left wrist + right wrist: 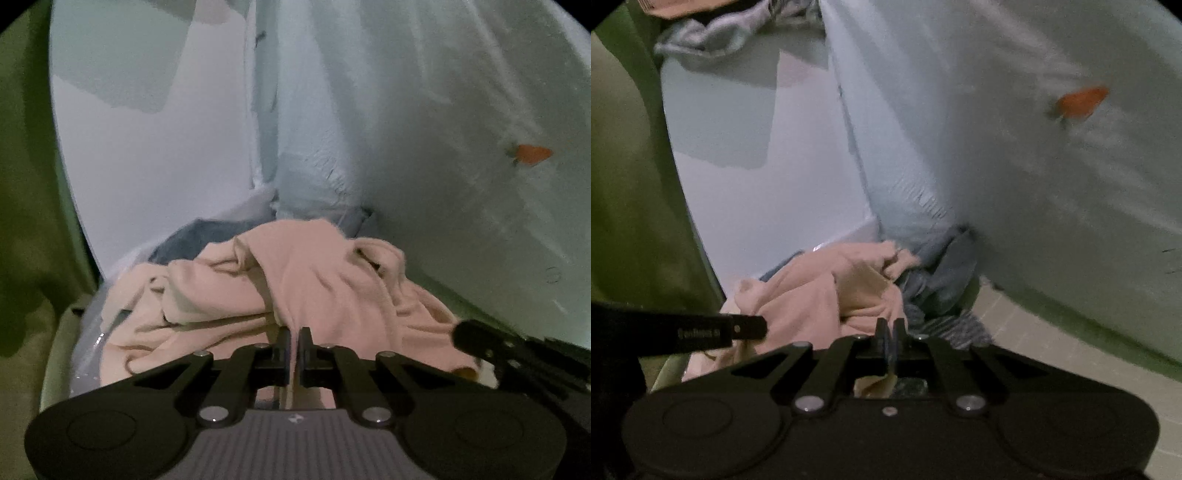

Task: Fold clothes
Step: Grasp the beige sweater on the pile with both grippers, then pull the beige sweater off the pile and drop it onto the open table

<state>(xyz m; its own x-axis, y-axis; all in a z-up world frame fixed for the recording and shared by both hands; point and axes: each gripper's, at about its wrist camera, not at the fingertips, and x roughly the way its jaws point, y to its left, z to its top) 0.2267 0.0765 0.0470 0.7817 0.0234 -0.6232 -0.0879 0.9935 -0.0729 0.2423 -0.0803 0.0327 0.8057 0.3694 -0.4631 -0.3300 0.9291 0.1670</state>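
A crumpled pink garment [314,280] lies heaped in a corner, on top of a blue-grey garment [192,236]. My left gripper [294,332] is shut on a raised fold of the pink cloth, which runs up between its fingers. The right gripper's black finger [480,339] shows at the right edge of the left wrist view. In the right wrist view my right gripper [890,328] is shut on an edge of the pink garment [812,291], with cloth hanging below its jaws. The left gripper's finger [746,326] reaches in from the left. The blue-grey garment [942,277] lies just beyond.
Two pale blue walls [406,110] meet in a corner right behind the heap; one has an orange mark [1080,99]. A green band [639,221] borders the left. Tiled floor [1052,343] lies to the right. More clothes [713,29] hang at the upper left.
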